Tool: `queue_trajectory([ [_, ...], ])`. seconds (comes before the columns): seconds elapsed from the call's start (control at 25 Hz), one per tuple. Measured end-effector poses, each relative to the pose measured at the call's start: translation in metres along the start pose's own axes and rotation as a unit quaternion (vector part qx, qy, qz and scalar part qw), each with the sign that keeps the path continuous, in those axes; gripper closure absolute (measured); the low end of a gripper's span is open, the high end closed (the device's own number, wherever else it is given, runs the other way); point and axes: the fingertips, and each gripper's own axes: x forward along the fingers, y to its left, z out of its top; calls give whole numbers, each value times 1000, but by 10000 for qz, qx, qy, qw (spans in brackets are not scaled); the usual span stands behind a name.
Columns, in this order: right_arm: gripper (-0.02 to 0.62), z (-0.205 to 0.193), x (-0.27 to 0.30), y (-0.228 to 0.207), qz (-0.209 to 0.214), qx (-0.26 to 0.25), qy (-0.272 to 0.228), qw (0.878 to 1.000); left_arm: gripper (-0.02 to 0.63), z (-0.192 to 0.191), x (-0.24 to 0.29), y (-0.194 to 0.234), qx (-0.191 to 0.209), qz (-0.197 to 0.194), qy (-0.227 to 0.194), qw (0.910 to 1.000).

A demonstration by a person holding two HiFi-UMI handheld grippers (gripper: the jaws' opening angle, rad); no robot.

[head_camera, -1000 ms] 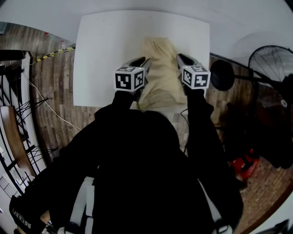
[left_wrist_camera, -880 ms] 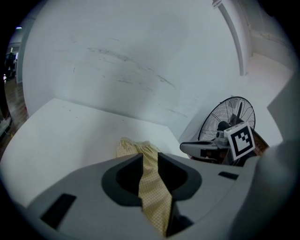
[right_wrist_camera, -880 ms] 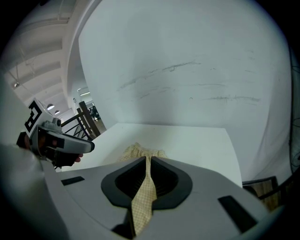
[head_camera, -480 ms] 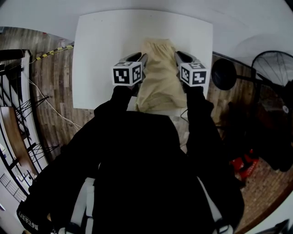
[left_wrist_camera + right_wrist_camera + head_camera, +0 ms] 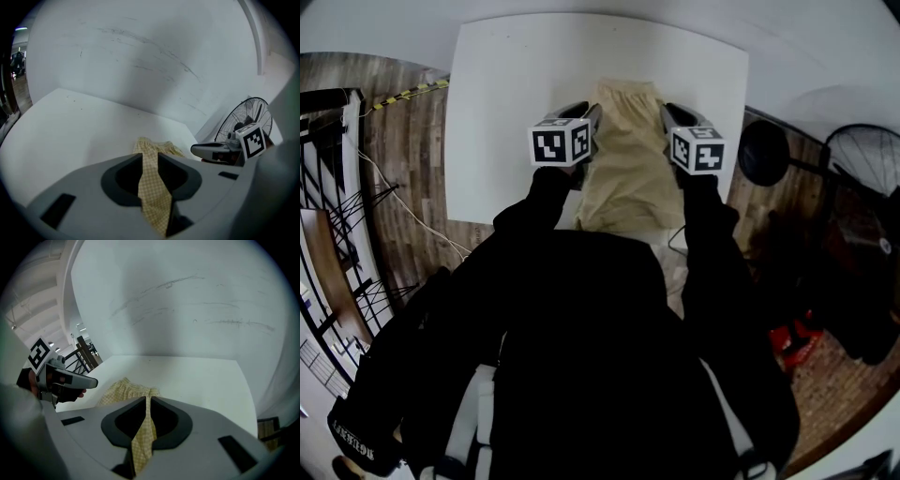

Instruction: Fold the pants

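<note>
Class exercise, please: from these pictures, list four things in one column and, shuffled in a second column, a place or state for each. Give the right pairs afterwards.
Column 1
1. pants
2. left gripper
3. right gripper
4. fan

Column 2
A. stands off the table, to its right
B. shut on the left edge of the pants
C. pale yellow, lying on the white table
D. shut on the right edge of the pants

Pairs: 1-C, 2-B, 3-D, 4-A
</note>
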Motion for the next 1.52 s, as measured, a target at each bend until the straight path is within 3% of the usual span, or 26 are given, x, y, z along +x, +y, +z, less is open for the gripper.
queue_trajectory([
  [0.52, 561, -2, 31, -17, -14, -50, 341, 9994, 520, 0, 28, 21, 18, 220, 308, 9993],
  [1.08, 561, -11, 51, -25, -231, -451, 767, 9958, 525, -13, 50, 33, 129, 204, 653, 9976],
  [1.28, 584, -7, 50, -23, -318, -695, 842, 9935, 583, -13, 47, 33, 215, 219, 666, 9973],
  [1.52, 588, -4, 41, -20, -286, -612, 708, 9952, 584, -10, 38, 29, 301, 210, 579, 9976],
])
